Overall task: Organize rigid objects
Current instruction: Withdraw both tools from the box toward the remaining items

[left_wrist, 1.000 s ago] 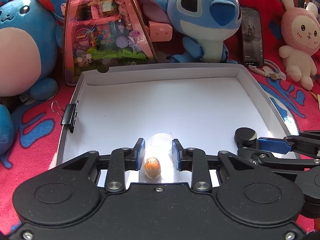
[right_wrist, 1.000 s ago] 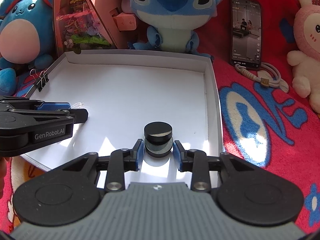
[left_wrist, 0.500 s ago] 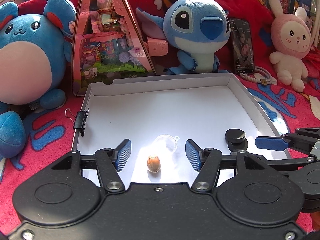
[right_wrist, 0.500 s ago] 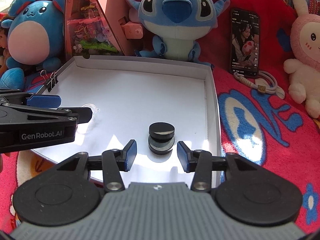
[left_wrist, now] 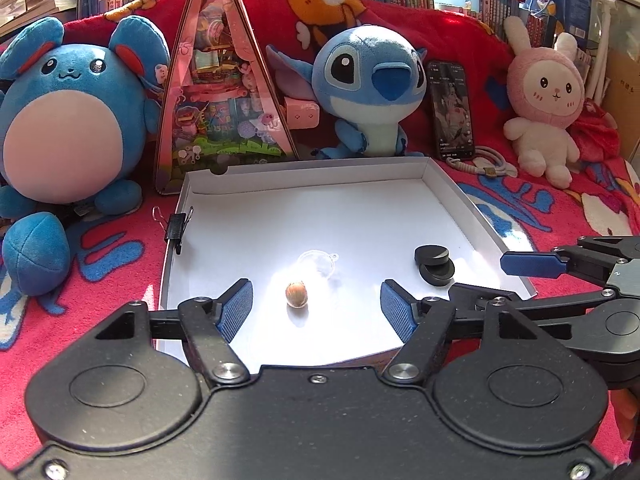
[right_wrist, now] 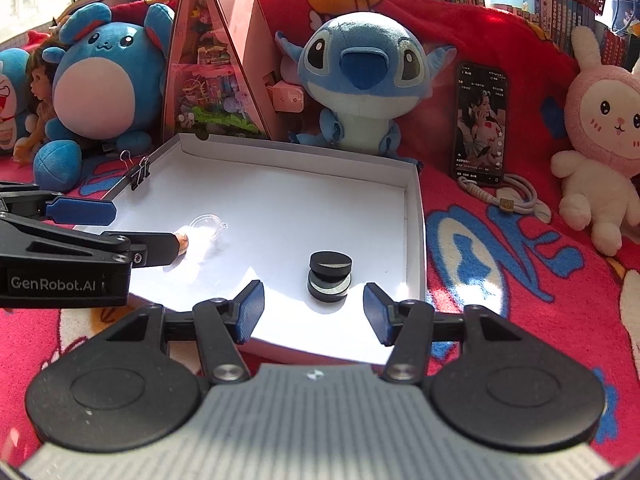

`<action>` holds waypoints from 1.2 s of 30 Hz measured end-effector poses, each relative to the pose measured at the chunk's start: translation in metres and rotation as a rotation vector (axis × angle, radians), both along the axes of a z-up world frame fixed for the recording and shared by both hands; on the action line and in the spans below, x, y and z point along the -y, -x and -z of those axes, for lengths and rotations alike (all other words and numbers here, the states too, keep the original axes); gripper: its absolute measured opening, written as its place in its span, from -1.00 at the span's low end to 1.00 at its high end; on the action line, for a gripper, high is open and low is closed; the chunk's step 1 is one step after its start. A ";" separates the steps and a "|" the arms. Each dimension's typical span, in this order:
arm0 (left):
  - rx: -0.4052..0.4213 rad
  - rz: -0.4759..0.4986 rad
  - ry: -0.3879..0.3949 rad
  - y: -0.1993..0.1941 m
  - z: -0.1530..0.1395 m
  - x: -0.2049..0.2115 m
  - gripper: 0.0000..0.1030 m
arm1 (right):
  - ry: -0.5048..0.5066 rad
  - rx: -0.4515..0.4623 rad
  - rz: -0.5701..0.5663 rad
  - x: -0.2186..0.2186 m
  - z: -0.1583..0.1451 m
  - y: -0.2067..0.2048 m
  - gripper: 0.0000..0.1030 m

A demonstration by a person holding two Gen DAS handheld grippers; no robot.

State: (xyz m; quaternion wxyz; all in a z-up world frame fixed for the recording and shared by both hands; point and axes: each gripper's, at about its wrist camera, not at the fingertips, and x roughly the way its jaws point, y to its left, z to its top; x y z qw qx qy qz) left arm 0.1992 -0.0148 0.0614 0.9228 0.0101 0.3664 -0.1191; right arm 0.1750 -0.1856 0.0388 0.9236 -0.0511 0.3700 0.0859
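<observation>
The left gripper (left_wrist: 316, 312) has its jaws wide apart and holds nothing. Just ahead of the gap, a small brown egg-shaped nut (left_wrist: 296, 295) lies on the floor of the shallow white cardboard box (left_wrist: 280, 224). A little farther out sits a clear plastic half-ball shell (left_wrist: 318, 264), close to the nut.

The right gripper (right_wrist: 314, 312) also has its jaws wide apart, with nothing between them. Right in front of its gap stand two round black discs (right_wrist: 330, 274), one stacked on the other, near the box's right wall.

A black binder clip (left_wrist: 176, 226) grips the left wall. Past the far wall sits a blue plush alien toy (right_wrist: 360, 80).
</observation>
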 end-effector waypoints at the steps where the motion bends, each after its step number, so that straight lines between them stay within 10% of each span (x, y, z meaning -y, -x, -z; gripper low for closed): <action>1: 0.001 0.002 0.006 0.004 -0.001 -0.001 0.36 | -0.002 0.007 -0.003 0.001 -0.001 0.004 0.35; 36: 0.050 0.041 0.026 0.145 0.019 -0.020 0.52 | -0.055 0.137 -0.079 0.014 0.012 0.120 0.71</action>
